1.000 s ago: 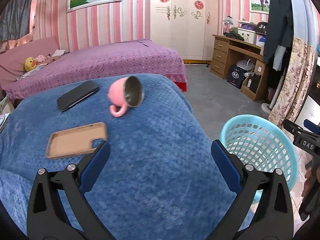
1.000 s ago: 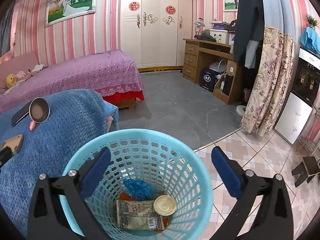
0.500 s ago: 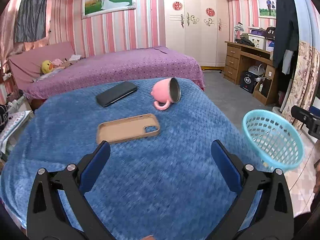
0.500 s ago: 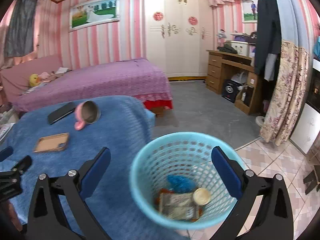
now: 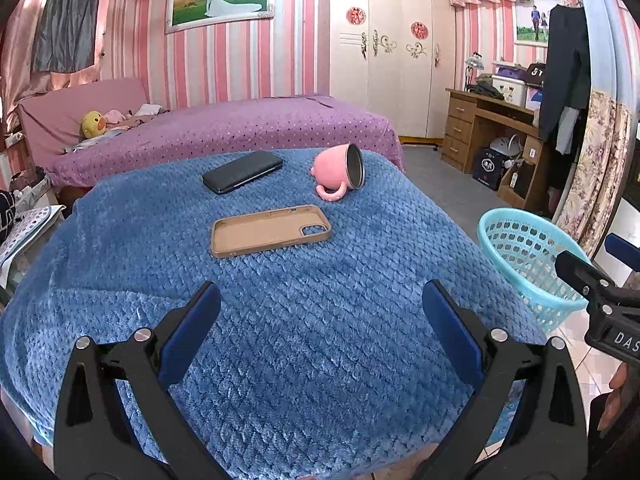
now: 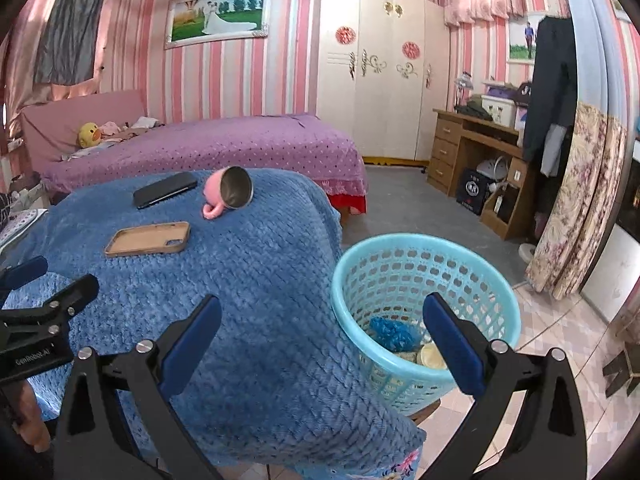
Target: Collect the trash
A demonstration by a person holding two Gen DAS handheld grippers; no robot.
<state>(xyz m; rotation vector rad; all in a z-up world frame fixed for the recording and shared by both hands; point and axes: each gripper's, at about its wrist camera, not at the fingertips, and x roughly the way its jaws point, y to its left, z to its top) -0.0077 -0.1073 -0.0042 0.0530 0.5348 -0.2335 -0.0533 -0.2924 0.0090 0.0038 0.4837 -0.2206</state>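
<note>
— Trash first: where is it right now?

— Down in the turquoise basket [image 6: 426, 276], just off the right edge of the blue blanket [image 6: 256, 280]. I can make out a crumpled blue scrap [image 6: 394, 330] and a round pale lid [image 6: 430, 356] at the bottom, with some paper half hidden under them.

— And on the blanket?

— A black phone [image 5: 243, 171], a tan phone case [image 5: 271, 231] lying hollow side up, and a pink mug [image 5: 340, 172] tipped on its side. None of that reads as rubbish to me, so I'd call the collecting finished or very nearly so.

— What are the tools doing?

— Left gripper [image 5: 320, 332] hangs over the near part of the blanket, fingers spread wide, nothing between them. Right gripper [image 6: 322, 334] is spread just as wide and empty too, one finger over the blanket's corner, the other over the basket's rim.

— Both level?

— Both point forward and slightly down, side by side, well short of the mug and the case.

— Next move, then?

— My guess: a last sweep for anything missed. If something turns up, it calls for a reach across with the fingers open, a pinch, then a carry to the basket.
</note>
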